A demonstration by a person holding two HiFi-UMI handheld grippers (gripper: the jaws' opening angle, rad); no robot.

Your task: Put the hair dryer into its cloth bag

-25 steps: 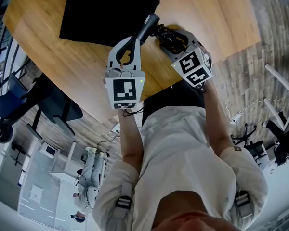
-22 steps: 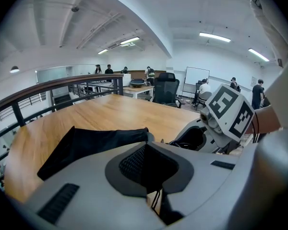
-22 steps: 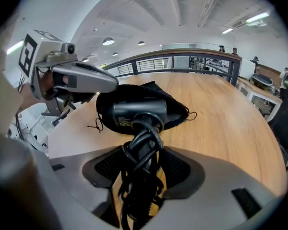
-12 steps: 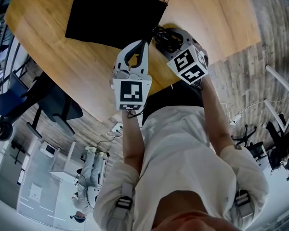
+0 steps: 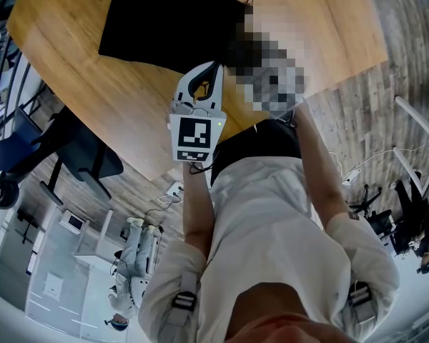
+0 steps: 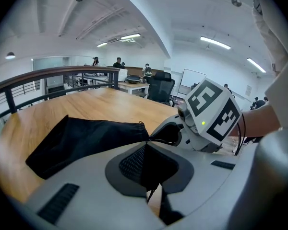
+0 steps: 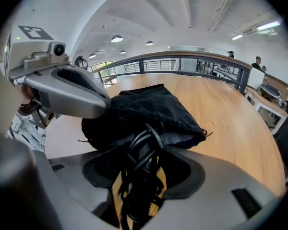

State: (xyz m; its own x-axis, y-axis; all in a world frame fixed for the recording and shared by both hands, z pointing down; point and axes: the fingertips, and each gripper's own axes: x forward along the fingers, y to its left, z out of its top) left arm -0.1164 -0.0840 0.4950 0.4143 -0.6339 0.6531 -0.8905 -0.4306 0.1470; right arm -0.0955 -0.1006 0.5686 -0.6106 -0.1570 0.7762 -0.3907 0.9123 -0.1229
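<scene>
Left gripper is clamped on a dark body, which I read as the hair dryer. Its nose sits right at the mouth of the cloth bag, long axis pointing straight in. Right gripper is just beside it, grasping the coiled cord (outside the bag). Left is the nearer of the 2, so the next push looks like its job. Bag lies flat on a wooden table. Open office, railing behind.
</scene>
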